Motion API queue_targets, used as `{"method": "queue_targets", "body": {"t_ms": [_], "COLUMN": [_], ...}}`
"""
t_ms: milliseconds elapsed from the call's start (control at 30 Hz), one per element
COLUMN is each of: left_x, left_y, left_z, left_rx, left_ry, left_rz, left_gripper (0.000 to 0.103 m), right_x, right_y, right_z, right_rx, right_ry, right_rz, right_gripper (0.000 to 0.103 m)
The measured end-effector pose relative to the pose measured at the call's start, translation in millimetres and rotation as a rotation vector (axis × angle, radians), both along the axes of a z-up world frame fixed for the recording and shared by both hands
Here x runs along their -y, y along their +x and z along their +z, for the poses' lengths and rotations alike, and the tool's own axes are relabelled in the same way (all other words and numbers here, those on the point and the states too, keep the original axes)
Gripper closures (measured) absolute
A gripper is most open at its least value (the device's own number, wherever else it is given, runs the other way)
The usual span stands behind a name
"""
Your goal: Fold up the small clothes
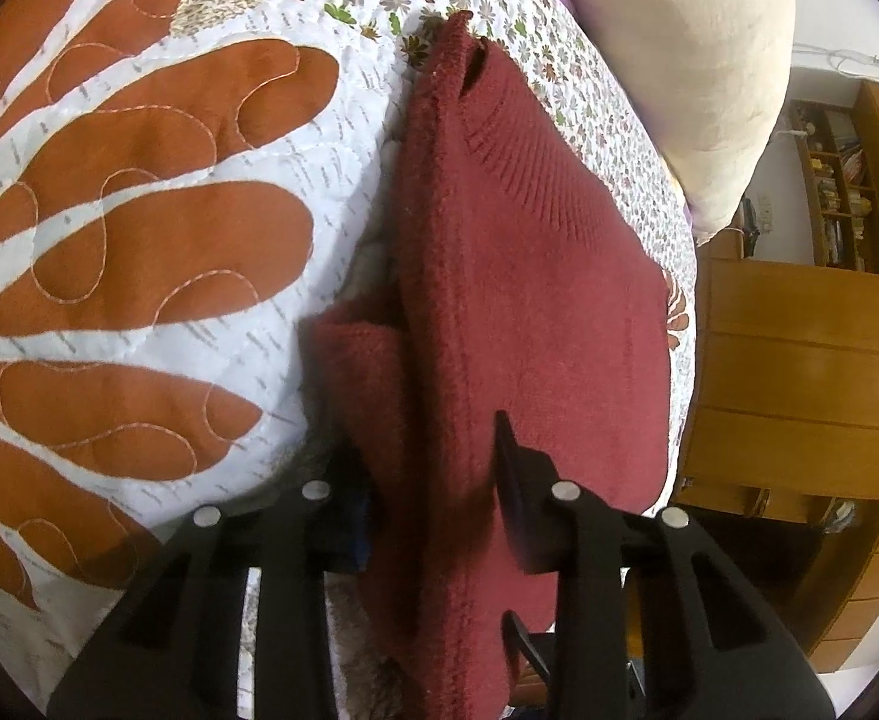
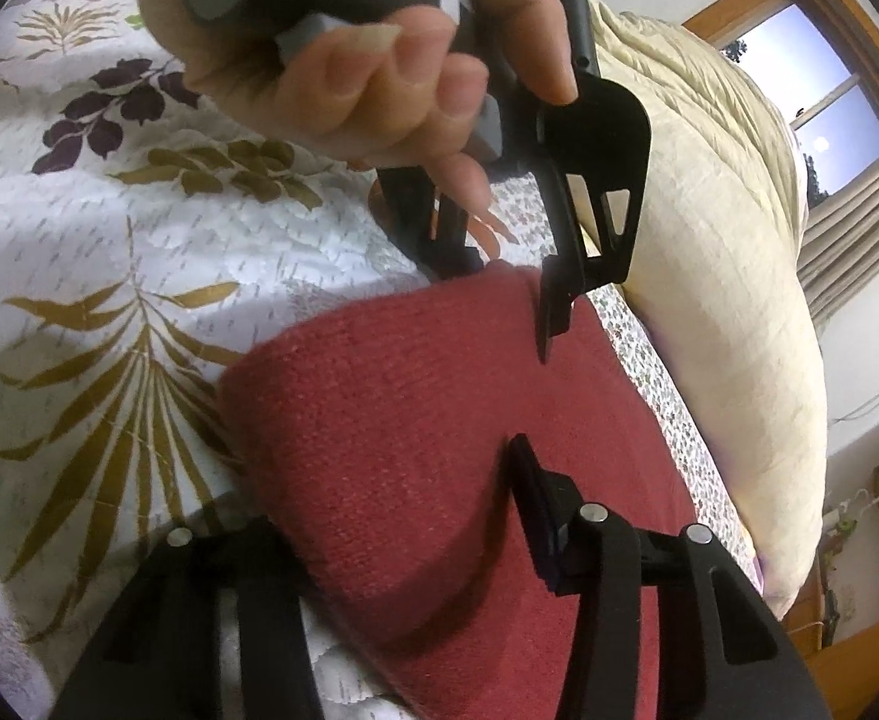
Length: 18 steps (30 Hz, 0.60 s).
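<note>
A dark red knit garment [image 1: 529, 276] lies partly folded on the quilted bedspread [image 1: 139, 228], with a raised fold ridge running away from me. My left gripper [image 1: 427, 456] is shut on its near end; the fabric hides the left finger. In the right wrist view the same garment [image 2: 415, 396] fills the gap of my right gripper [image 2: 397, 492], which is shut on it, and its left finger is covered by cloth. The left gripper [image 2: 499, 300], held by a hand [image 2: 379, 78], bites the garment's far edge.
A cream duvet or pillow [image 1: 697, 60] [image 2: 727, 300] is heaped along the bed's right side. Beyond the bed edge stand a wooden cabinet [image 1: 799, 360] and a bookshelf [image 1: 841, 192]. A window [image 2: 799, 78] with a curtain is at the far right. The leaf-patterned quilt [image 2: 109, 240] spreads left.
</note>
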<state>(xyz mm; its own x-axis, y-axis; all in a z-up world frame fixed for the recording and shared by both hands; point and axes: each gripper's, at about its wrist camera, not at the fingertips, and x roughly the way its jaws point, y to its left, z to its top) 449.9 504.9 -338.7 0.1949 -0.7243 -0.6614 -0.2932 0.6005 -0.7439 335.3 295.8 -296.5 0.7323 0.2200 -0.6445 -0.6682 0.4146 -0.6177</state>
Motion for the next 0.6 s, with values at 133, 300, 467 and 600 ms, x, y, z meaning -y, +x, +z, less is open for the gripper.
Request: {"method": "queue_targets", "body": {"t_ms": [133, 300, 467, 600], "left_x": [0.3, 3.8, 7.0, 10.0], "left_y": [0.0, -1.0, 1.6, 3.0], "left_z": [0.2, 8.5, 18.3, 29.9], "left_rx": [-0.007, -0.001, -0.003, 0.003], "left_ry": [0.017, 0.042, 0.072, 0.094], "left_rz": [0.003, -0.005, -0.005, -0.006], "left_gripper": [0.075, 0.082, 0.083, 0.084], "right_x": [-1.1, 3.2, 5.5, 6.8], "right_y": [1.8, 3.4, 4.7, 6.3], "right_z": [-3.0, 1.3, 8.2, 15.2], "right_rx": [-0.004, -0.021, -0.043, -0.056], "right_ry": [0.004, 0.04, 0.071, 0.096], "right_rz": [-0.006, -0.032, -0.049, -0.063], "right_gripper": [0.06, 0.075, 0.079, 0.08]}}
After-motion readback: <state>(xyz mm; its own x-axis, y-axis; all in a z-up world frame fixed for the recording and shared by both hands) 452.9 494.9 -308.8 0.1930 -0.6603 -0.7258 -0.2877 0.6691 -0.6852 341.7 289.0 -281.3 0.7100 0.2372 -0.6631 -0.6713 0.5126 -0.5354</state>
